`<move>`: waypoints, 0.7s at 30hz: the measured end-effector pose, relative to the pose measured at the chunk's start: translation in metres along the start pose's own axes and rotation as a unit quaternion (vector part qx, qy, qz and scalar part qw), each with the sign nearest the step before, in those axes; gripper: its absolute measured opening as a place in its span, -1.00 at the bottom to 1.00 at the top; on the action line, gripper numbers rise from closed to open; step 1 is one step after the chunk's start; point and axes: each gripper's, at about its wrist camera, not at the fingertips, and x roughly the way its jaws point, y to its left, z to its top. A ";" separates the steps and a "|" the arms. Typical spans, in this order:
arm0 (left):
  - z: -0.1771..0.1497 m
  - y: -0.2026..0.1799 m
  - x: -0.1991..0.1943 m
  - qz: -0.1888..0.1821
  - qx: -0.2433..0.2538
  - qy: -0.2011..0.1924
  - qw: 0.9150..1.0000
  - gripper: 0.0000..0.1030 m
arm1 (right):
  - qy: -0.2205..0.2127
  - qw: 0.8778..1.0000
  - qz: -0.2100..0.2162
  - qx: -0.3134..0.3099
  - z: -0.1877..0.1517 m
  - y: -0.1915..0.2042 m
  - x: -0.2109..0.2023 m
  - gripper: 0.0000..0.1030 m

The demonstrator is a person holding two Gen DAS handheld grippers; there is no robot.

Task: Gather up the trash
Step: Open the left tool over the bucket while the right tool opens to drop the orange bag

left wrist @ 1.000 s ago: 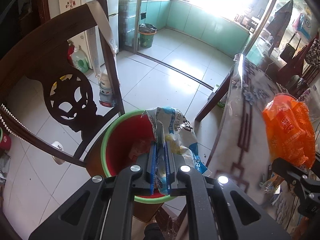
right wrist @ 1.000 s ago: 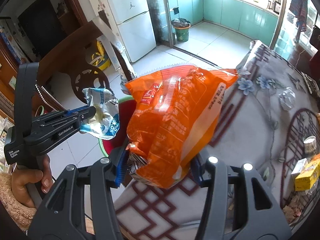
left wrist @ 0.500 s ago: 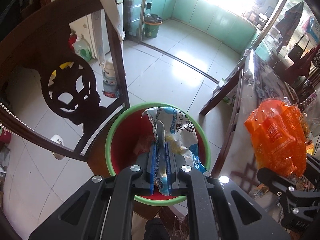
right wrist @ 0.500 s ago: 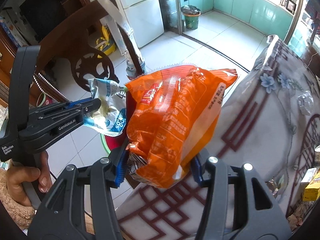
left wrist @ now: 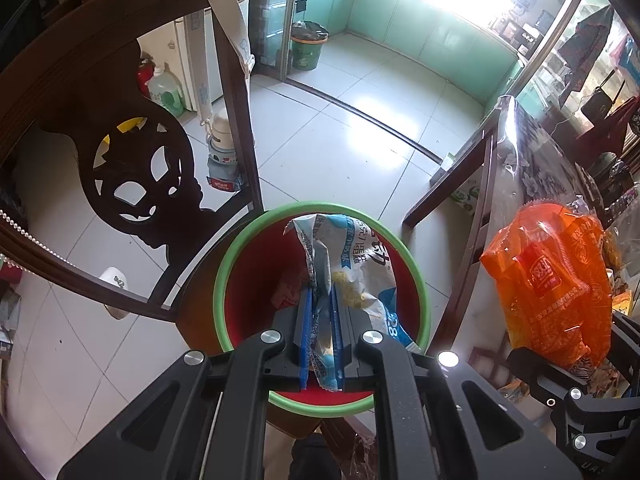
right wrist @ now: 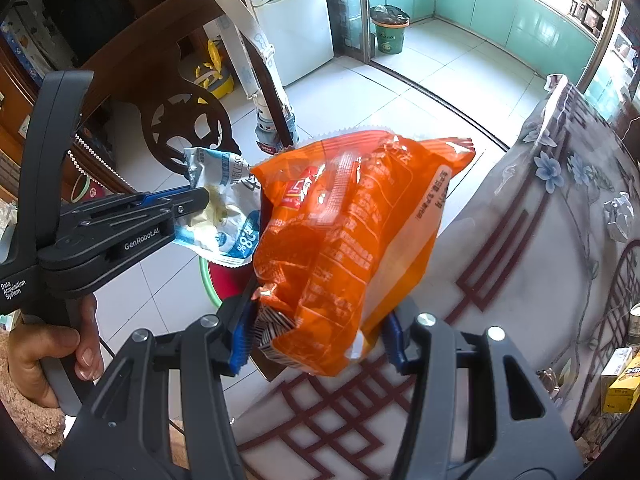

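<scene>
My left gripper [left wrist: 320, 316] is shut on a crumpled white and blue wrapper [left wrist: 352, 264], held right over the mouth of a red bin with a green rim [left wrist: 224, 276]. In the right wrist view the same wrapper [right wrist: 224, 208] sticks out of the left gripper [right wrist: 200, 200], with a slice of the bin [right wrist: 208, 280] below it. My right gripper [right wrist: 316, 340] is shut on a puffy orange snack bag [right wrist: 344, 232], held over the table edge to the right of the bin. That orange bag [left wrist: 548, 280] also shows at the right of the left wrist view.
A dark carved wooden chair [left wrist: 132, 168] stands left of the bin. The table with a patterned cloth [right wrist: 540, 260] lies to the right, with yellow boxes [right wrist: 620, 380] at its far right. A hand [right wrist: 44, 356] grips the left tool. A green bucket [left wrist: 306, 46] stands far off.
Both grippers have sunk and shifted, so the bin's whole rim now lies under the blue wrapper. The orange bag has come nearer the bin. Both grips are unchanged.
</scene>
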 end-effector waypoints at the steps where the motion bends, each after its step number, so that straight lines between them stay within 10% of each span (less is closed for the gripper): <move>1: 0.000 0.000 0.000 0.001 0.000 0.001 1.000 -0.86 | 0.000 1.000 0.000 0.000 0.000 0.000 0.001 -0.02; 21: 0.002 0.004 -0.003 0.017 0.004 -0.006 1.000 -0.86 | 0.006 1.000 0.015 -0.026 0.004 0.006 0.011 -0.02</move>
